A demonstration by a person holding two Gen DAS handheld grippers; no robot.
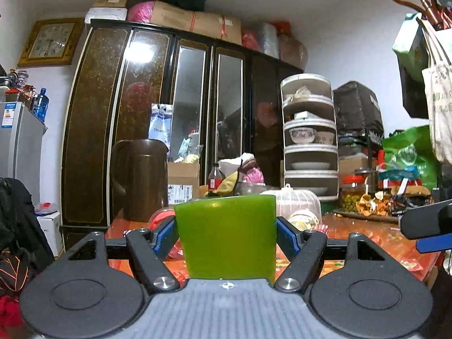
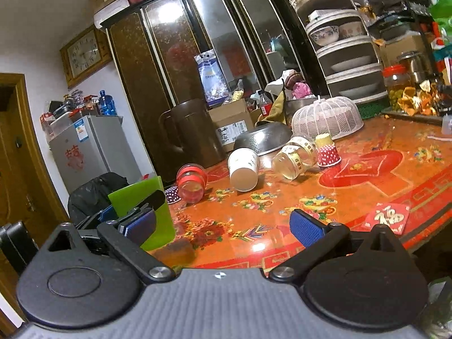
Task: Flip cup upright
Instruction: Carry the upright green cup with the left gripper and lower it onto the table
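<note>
Holding the green cup point(image 1: 226, 237) between its blue pads, the left gripper point(image 1: 226, 236) is closed on the cup's sides near the table's point(image 2: 367, 175) left front corner. The cup's wider end is up and the narrow end down, so it looks turned upright, or nearly; it leans a little in the right wrist view. Whether its base is touching the table I cannot tell. The right gripper point(image 2: 223, 227) hangs wide open over the front edge, holding nothing. What seems left for this cup is setting it down and letting go. Toward the back of the table a white cup point(image 2: 243, 169), a clear jar point(image 2: 293, 161) and a red-lidded jar point(image 2: 192, 182) lie on their sides, and a dotted cup point(image 2: 328, 155) stands mouth-down.
</note>
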